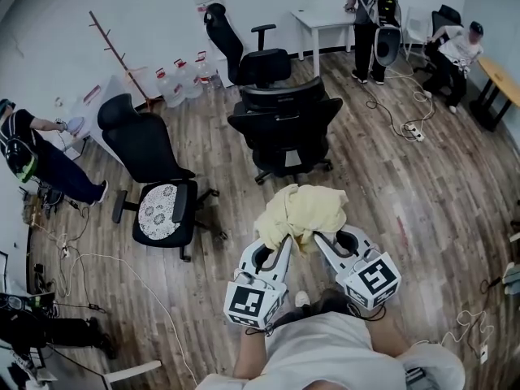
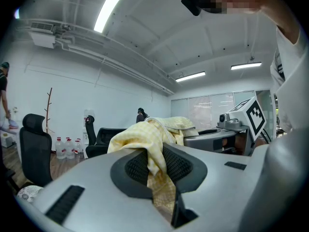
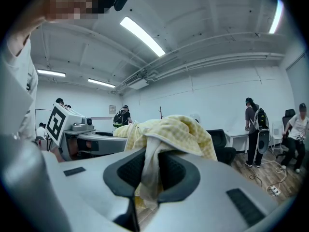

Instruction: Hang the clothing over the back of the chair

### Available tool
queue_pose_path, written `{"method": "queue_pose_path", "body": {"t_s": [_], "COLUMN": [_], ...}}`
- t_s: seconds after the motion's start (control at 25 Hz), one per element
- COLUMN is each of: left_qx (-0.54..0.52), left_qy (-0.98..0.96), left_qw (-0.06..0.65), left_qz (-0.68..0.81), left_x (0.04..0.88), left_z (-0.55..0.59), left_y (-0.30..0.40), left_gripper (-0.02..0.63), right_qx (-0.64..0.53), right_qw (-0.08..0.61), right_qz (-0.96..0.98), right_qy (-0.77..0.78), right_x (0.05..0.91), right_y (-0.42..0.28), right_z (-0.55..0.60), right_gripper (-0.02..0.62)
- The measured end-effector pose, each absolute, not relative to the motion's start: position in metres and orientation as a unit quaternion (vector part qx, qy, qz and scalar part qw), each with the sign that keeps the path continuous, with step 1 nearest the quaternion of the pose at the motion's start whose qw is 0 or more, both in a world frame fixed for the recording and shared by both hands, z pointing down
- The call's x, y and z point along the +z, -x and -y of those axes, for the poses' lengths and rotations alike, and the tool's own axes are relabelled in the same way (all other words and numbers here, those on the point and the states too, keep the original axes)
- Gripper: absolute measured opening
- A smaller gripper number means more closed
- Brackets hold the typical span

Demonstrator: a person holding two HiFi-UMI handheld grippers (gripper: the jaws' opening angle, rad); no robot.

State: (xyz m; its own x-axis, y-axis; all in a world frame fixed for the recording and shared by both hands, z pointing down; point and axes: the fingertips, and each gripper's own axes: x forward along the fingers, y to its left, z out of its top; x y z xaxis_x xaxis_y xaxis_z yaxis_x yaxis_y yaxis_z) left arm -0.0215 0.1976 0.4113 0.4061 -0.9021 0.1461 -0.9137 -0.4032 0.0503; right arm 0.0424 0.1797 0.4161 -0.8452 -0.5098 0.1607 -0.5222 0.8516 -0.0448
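Standing on the wooden floor (image 1: pixel 406 210), a black office chair (image 1: pixel 284 124) is just ahead of the person. Between chair and person, a pale yellow checked piece of clothing (image 1: pixel 302 212) is bunched up in the air, not touching the chair. The left claw (image 1: pixel 284 240) is clenched on the clothing's left side, with fabric pinched between its dark pads and trailing below them. The right claw (image 1: pixel 318 238) grips the right side the same way. Both claws are near each other, side by side.
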Motion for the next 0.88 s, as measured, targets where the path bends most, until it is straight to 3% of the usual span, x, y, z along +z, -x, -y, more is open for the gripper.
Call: {"method": "queue_pose_path", "body": {"t_s": [0.88], "left_qx": [0.061], "left_qy": [-0.816], "left_qw": [0.064], "left_qz": [0.571], "left_x": [0.414], "left_z": [-0.082], "left_y": [0.023], "left_gripper": [0.071], "right_qx": [0.064], "right_qw": [0.063], "right_qz": [0.968], "right_qy": [-0.233], "right_x": [0.422], "right_y": [-0.04], "right_z": [-0.06], "right_gripper": [0.067]}}
